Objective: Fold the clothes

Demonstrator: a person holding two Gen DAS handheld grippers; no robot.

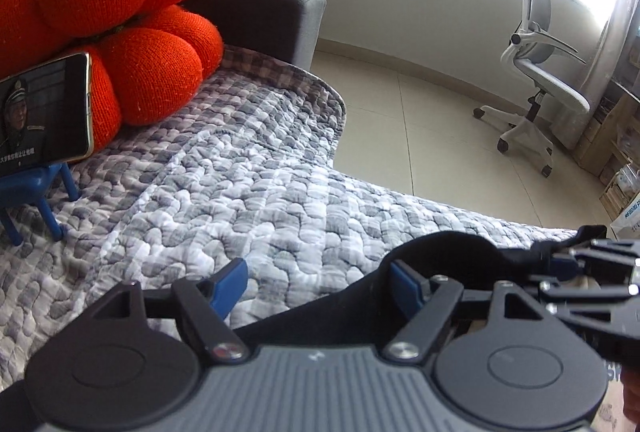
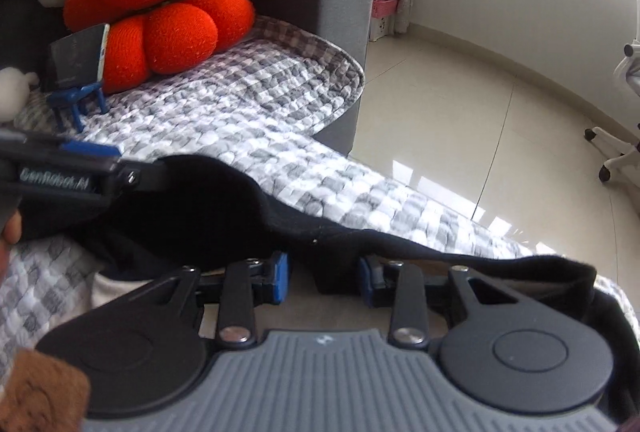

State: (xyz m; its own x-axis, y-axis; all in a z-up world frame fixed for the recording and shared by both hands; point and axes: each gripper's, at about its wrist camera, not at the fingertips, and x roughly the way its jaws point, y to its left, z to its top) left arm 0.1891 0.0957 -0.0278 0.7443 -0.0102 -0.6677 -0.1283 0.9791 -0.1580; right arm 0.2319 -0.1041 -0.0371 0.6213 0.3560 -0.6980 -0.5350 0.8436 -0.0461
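A black garment (image 2: 208,207) lies crumpled on the grey-and-white quilted cover (image 2: 240,111) of a sofa. In the right wrist view my right gripper (image 2: 324,280) sits at the garment's near edge. A fold of black cloth hangs between its blue pads (image 2: 280,280), and a gap shows beside it. In the left wrist view my left gripper (image 1: 316,282) stands wide open. Its right pad is over the black garment (image 1: 440,256) and its left pad is over bare quilt (image 1: 220,191). The right gripper (image 1: 580,268) shows at the right edge there.
An orange pumpkin cushion (image 1: 120,11) leans on the grey sofa arm (image 1: 280,15). A phone (image 1: 44,111) stands on a blue holder (image 1: 24,191) in front of it. A white office chair (image 1: 536,71) and boxes (image 1: 612,151) stand on the tiled floor (image 1: 420,135).
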